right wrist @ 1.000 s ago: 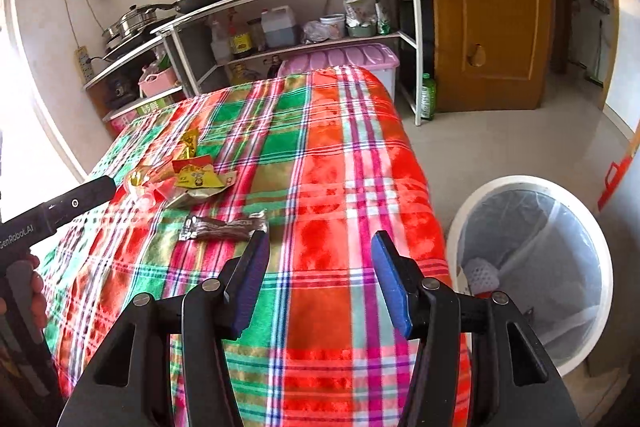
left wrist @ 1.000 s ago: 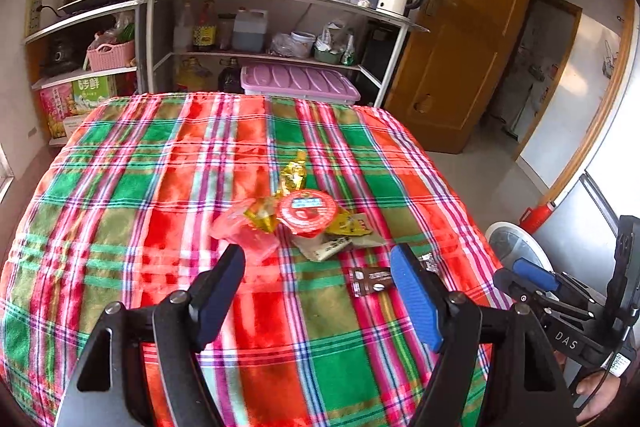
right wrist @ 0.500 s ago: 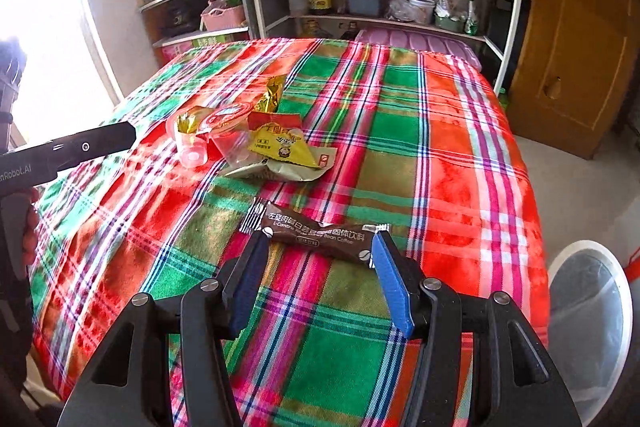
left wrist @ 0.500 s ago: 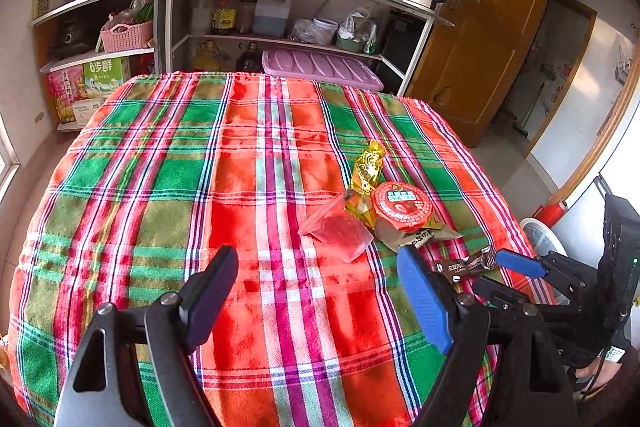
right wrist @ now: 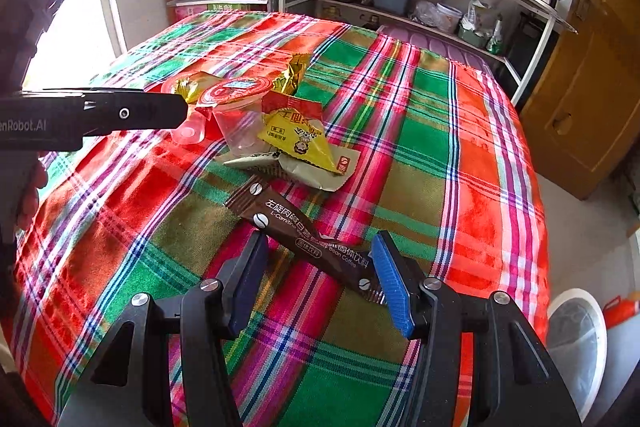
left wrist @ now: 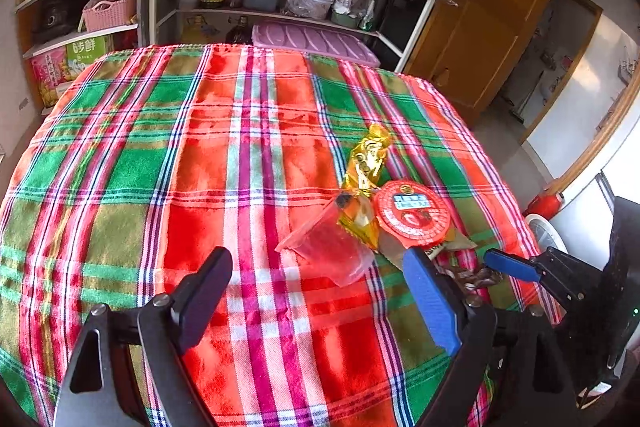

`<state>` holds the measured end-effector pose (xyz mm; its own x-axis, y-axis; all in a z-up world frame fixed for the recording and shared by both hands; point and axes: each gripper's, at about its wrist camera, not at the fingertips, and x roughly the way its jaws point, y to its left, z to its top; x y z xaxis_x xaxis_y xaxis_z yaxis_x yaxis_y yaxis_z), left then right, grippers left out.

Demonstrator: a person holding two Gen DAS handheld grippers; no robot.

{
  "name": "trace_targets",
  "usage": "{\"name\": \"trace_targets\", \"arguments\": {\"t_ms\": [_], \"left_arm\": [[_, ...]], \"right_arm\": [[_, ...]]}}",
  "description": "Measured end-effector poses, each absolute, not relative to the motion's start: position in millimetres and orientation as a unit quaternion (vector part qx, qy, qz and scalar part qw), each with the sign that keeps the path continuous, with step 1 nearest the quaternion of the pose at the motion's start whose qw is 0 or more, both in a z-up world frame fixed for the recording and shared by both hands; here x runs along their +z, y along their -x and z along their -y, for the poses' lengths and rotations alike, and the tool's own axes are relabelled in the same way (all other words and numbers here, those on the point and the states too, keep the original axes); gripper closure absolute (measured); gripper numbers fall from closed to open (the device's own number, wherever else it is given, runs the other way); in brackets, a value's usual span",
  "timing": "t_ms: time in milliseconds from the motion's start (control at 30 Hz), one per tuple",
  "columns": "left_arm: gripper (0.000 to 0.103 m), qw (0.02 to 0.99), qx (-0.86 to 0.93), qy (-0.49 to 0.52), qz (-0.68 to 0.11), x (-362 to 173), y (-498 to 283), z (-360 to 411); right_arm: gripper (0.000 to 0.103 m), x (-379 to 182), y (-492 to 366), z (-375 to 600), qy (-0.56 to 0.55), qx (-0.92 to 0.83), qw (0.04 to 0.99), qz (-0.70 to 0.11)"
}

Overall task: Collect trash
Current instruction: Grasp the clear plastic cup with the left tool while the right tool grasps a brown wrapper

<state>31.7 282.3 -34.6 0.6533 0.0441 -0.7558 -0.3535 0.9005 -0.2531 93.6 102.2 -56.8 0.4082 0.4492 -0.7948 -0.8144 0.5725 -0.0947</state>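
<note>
On the plaid counter (right wrist: 460,155), the brown coffee sachet (right wrist: 312,243) lay diagonally between the right gripper (right wrist: 320,279), wide, not touching. The left gripper (left wrist: 320,291), just widening and empty, hung farther off.

I count two clear plastic cups: one lying open on its side (left wrist: 334,251), one with a red foil lid (left wrist: 414,213). One gold wrapper (left wrist: 370,157) at twelve o'clock of the pile. One yellow sachet (right wrist: 300,139), one beige sachet (right wrist: 320,169) under it. One brown coffee stick (right wrist: 308,239) at six o'clock. One white bin (right wrist: 576,339).
</note>
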Motion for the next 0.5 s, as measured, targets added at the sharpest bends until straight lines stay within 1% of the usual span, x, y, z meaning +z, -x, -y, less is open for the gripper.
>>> {"name": "trace_targets", "arguments": {"t_ms": [200,433,500], "left_arm": [[0.015,0.887,0.13,0.18,-0.406,-40,-38,-280],[0.015,0.882,0.155,0.193,-0.401,-46,-37,-291],[0.016,0.883,0.157,0.198,-0.397,-46,-37,-292]], "right_arm": [[0.048,-56,-104,-105,0.228,0.392,0.804,-0.384],[0.048,-56,-106,-105,0.216,0.387,0.809,-0.387],[0.049,-57,-106,-105,0.213,0.389,0.808,-0.388]]}}
